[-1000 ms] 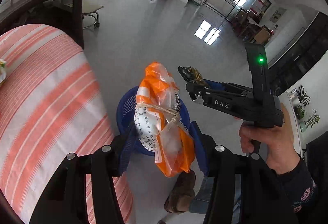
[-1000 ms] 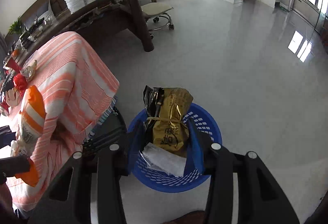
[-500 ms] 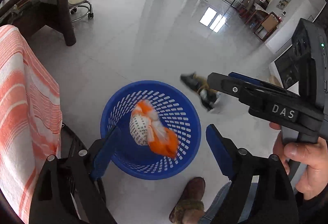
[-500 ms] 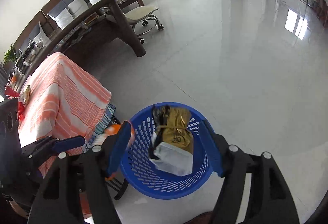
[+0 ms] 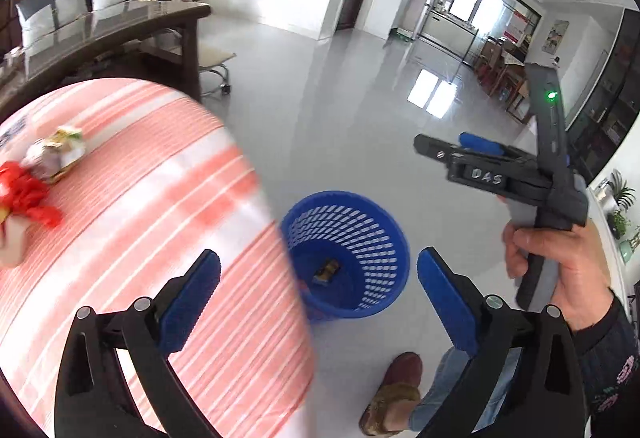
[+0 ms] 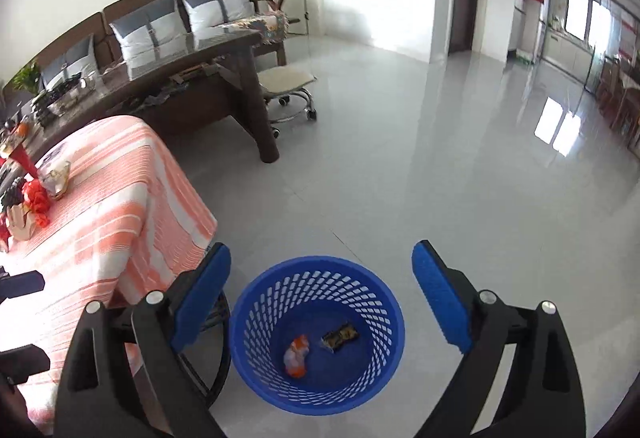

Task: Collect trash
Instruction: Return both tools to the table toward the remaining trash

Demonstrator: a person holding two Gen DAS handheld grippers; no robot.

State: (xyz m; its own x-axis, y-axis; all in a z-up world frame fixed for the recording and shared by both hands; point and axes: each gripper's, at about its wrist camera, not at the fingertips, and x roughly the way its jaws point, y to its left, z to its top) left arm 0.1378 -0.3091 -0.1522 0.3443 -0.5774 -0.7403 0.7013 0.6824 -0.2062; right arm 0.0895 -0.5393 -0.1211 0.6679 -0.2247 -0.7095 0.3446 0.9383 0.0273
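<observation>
Both tools, left tool [image 5: 318,294] and right tool [image 6: 322,292], are gaping empty, jaws having just been opening to drop trash. The orange bag [image 6: 297,354] and gold packet [image 6: 340,336] are lying in the blue basket [image 6: 256,302], beside the table's [image 6: 120,197] corner for easy dropping.

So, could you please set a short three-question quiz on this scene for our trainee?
1. True or false: both wrappers lie inside the blue basket.
2. What does the left claw hold: A an orange wrapper, B nothing, C a red flower?
3. Fill in: the trash left on the striped cloth lies beside a red ____.

Key: 1 true: orange wrapper, gold wrapper. 2 B. 3 flower, by the trash.
</observation>
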